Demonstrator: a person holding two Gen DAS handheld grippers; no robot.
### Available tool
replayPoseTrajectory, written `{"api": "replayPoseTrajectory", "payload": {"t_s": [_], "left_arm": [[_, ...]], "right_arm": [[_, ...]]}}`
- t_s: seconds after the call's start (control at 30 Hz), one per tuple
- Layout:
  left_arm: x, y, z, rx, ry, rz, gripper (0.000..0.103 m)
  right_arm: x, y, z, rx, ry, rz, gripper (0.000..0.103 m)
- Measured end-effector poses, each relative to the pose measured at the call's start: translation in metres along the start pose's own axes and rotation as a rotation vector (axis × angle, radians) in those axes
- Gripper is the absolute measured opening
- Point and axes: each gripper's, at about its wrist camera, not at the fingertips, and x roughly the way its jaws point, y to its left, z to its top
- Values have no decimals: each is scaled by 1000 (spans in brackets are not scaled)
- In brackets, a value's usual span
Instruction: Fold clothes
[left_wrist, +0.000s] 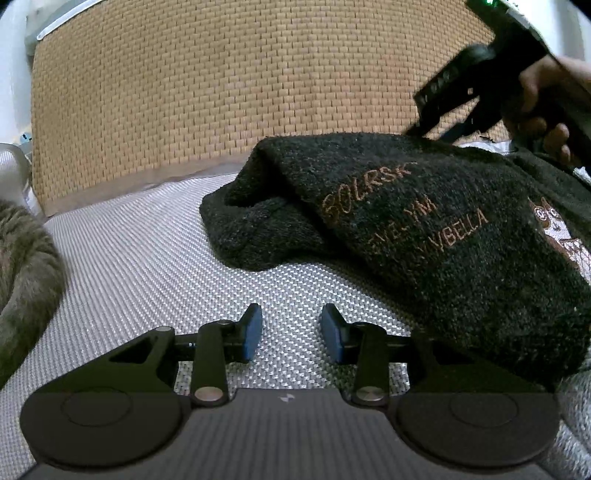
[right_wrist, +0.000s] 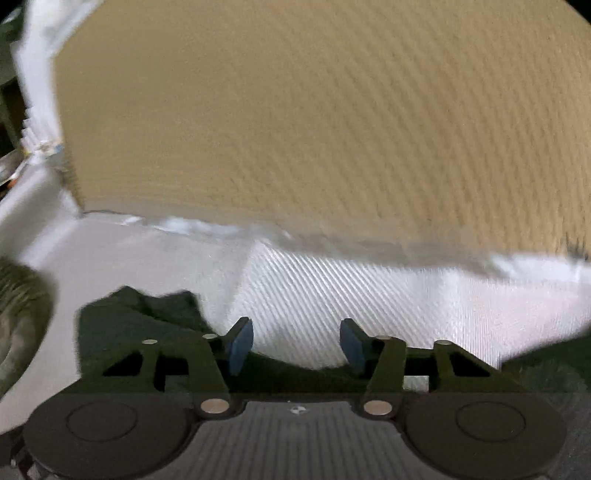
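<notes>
Dark fuzzy garment with embroidered lettering seen bunched on white woven mat, at 2 o'clock from left gripper. Left gripper's fingers spread, nothing held. Right gripper blurred, fingers spread over garment edge, nothing gripped. Risks judged: thick pile grabbed in several layers, fold skewed; grey furry animal at 9 o'clock could be snagged.

Left gripper and right gripper both gape, empty.
</notes>
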Motion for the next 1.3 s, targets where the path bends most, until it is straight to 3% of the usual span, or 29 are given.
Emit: {"api": "replayPoseTrajectory", "payload": {"t_s": [0.07,0.2,0.33,0.47,0.57,0.7,0.77,0.87,0.97,1.1,1.13,1.27,1.3], "left_arm": [[0,0,0,-2,-1,-1,41],[2,0,0,0,-4,0,41],[3,0,0,3,-4,3,41],[3,-2,-1,13,-4,9,41],[3,-2,-1,17,-6,11,41],[3,-2,-1,14,-8,8,41],[3,-3,-1,15,-9,9,41],[2,-2,-2,14,-10,8,41],[2,-2,-2,15,-11,8,41],[2,-2,-2,16,-12,7,41],[2,-2,-2,17,-12,7,41],[2,-2,-2,19,-12,8,41],[2,-1,-2,19,-12,8,41]], "right_arm": [[3,-5,-8,25,69,39,41],[-19,12,-36,-98,118,47,27],[-35,24,-64,-201,109,16,21],[-35,22,-61,-230,116,20,20],[-34,17,-51,-252,99,29,23],[-39,8,-39,-294,6,-28,42],[-35,-4,-30,-281,-12,-50,46],[-16,-20,-20,-259,62,-31,46],[1,-29,-18,-258,140,-1,61],[1,-19,-21,-312,130,-6,63],[0,-16,-22,-328,123,-10,62],[-4,-3,-26,-394,97,-26,30],[-5,0,-27,-411,90,-30,27]]}}
